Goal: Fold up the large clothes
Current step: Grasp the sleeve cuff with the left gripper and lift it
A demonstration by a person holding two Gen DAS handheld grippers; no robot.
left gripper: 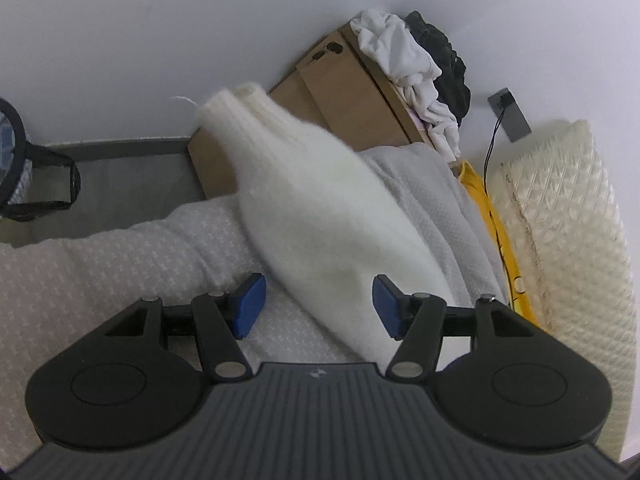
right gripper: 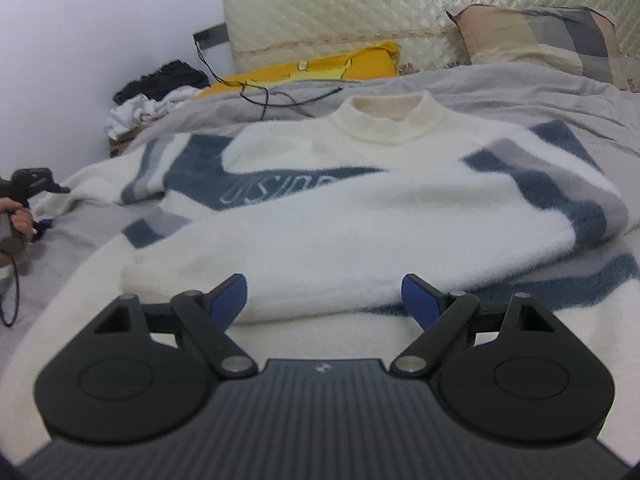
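A fluffy white sweater with blue and grey patches lies front up on the bed, collar toward the headboard. One white sleeve is folded across its chest. My right gripper is open just in front of that sleeve's lower edge, holding nothing. In the left wrist view the other sleeve stretches away, its ribbed cuff at the far end. My left gripper is open with the sleeve lying between its blue pads, not clamped. The left gripper also shows at the right wrist view's left edge.
A grey bedspread covers the bed. A yellow garment, a black cable and a plaid pillow lie near the quilted headboard. A cardboard box holding white and black clothes stands by the wall.
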